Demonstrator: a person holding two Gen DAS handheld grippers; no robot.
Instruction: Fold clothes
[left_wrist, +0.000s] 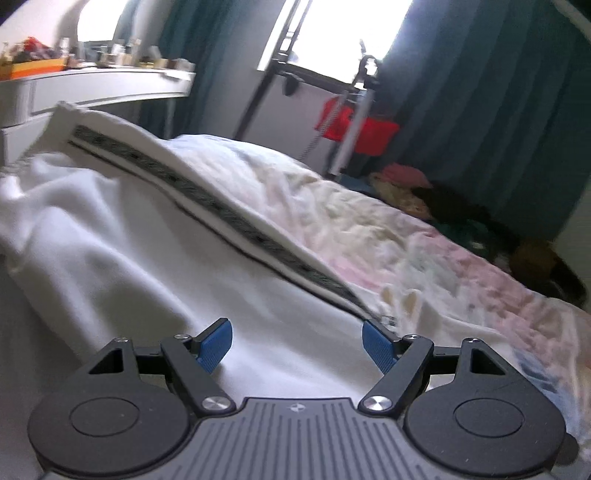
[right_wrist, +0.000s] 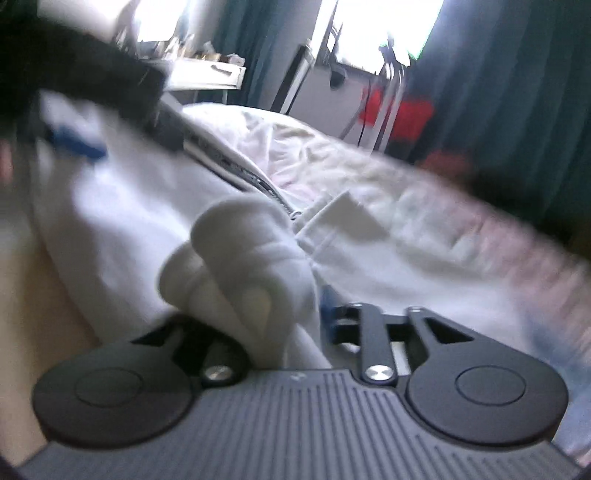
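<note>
One white garment (left_wrist: 122, 236) on the bed (left_wrist: 424, 251), zipper line running near-right to far-left. Left tongs (left_wrist: 297, 345) spread wide, empty. Right tongs (right_wrist: 280, 306) clenched on its bunched fabric.

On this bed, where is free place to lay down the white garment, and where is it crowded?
The floral bedspread lies bare between the white garment with its dark stripe and the bed's far edge. Beyond that edge, dark clothes pile up. The dresser top is full of bottles. The left claw is open over the garment; the right claw grips bunched fabric.
</note>
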